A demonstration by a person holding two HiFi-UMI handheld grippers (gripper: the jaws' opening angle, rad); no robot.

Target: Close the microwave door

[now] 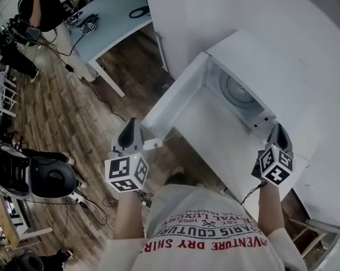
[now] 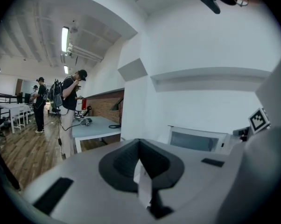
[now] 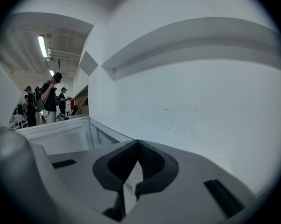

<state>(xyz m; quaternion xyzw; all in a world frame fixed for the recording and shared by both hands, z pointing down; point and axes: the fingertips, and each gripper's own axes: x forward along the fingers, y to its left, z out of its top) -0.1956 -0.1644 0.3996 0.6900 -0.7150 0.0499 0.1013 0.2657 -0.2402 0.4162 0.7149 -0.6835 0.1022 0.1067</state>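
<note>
Evidently the closing had not yet begun: the microwave [image 1: 255,61] stood at the left edge of the white counter [image 1: 322,179] with its door [image 1: 175,97] swung fully out over the wooden floor [image 1: 62,112], window side facing away from the cavity. The left gripper [image 1: 130,127] hung just beside the door's free edge, though I could not tell whether it touched; its fingers were drawn together with nothing between them, as its own view [image 2: 139,164] showed, with the door's window [image 2: 196,141] ahead and to the right. The right gripper [image 1: 279,133] was held near the microwave's front right corner, its fingers likewise pressed together on nothing [image 3: 136,167].

The next move likely called for the left gripper's outer face to press on the door near that free edge and sweep it round toward the opening until it latched.

Inside the cavity lay only the round turntable [image 1: 238,90]; no dish or food showed on it.
</note>
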